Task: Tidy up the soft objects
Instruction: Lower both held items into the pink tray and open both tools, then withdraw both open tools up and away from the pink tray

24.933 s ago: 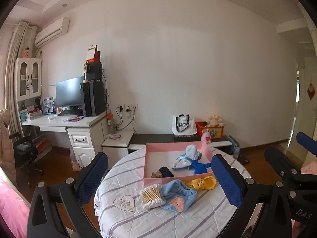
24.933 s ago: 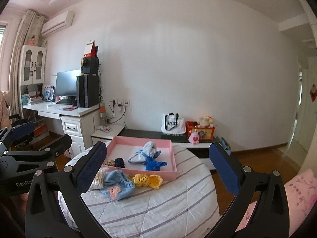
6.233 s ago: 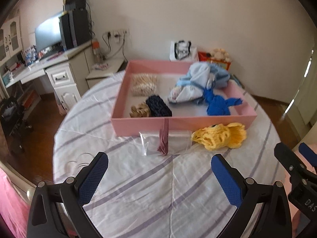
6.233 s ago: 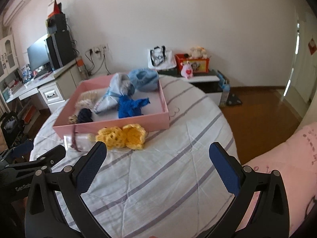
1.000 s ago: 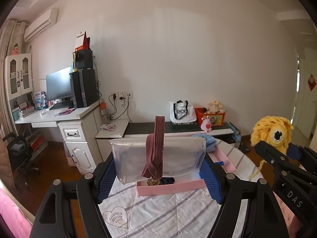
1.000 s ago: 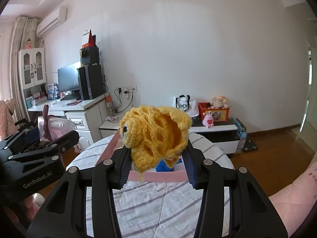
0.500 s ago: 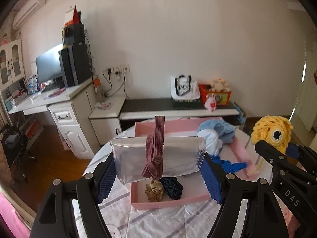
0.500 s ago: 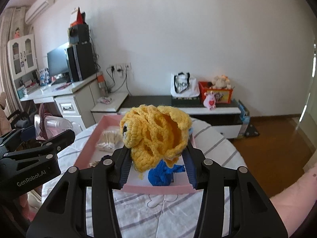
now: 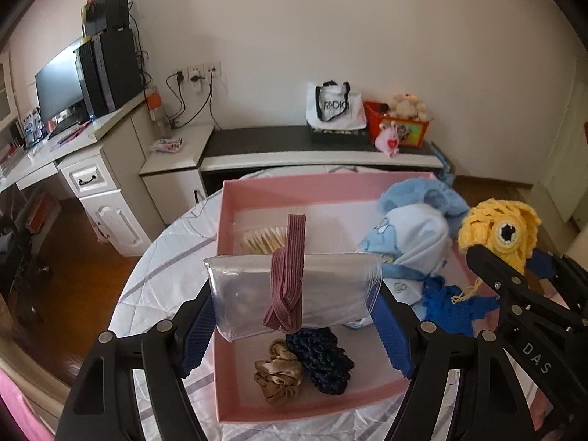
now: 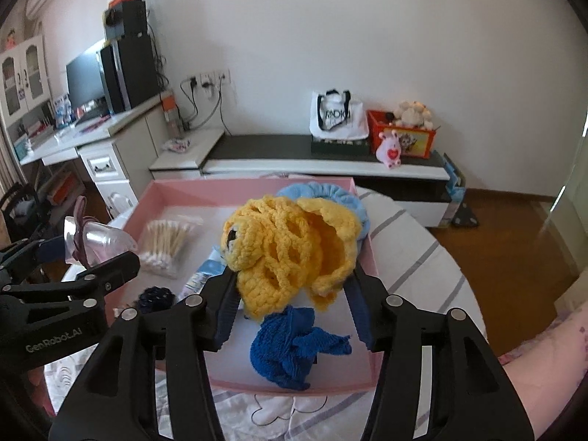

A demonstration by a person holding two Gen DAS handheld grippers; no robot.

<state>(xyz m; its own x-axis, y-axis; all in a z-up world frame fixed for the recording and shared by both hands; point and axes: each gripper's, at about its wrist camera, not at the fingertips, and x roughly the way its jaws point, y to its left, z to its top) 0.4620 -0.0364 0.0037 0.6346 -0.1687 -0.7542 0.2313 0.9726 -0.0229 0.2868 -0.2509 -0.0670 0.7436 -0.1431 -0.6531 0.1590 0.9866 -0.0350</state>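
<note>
My left gripper [image 9: 294,296] is shut on a clear plastic bag [image 9: 330,286] with a mauve hair band [image 9: 290,257] looped round it, above the near left part of the pink tray [image 9: 279,191]. My right gripper [image 10: 290,283] holds a yellow crochet piece [image 10: 286,246] over the tray's right side. Its jaws are opening, with the crochet still between the pads and off the tray floor. In the tray lie cotton swabs [image 10: 165,239], a dark blue cloth [image 10: 290,349], pale blue clothes [image 9: 415,235], a navy scrunchie [image 9: 323,356] and a gold scrunchie [image 9: 279,375].
The tray sits on a round table under a striped white cloth [image 10: 422,257]. Behind it runs a low cabinet [image 9: 312,147] with a bag and toys, and a white desk [image 9: 92,169] stands at the left. A person's arm [image 10: 544,367] shows at the lower right.
Both grippers have come forward and tipped down, from facing the wall to hanging over the tray. The right jaws stand slightly wider around the crochet.
</note>
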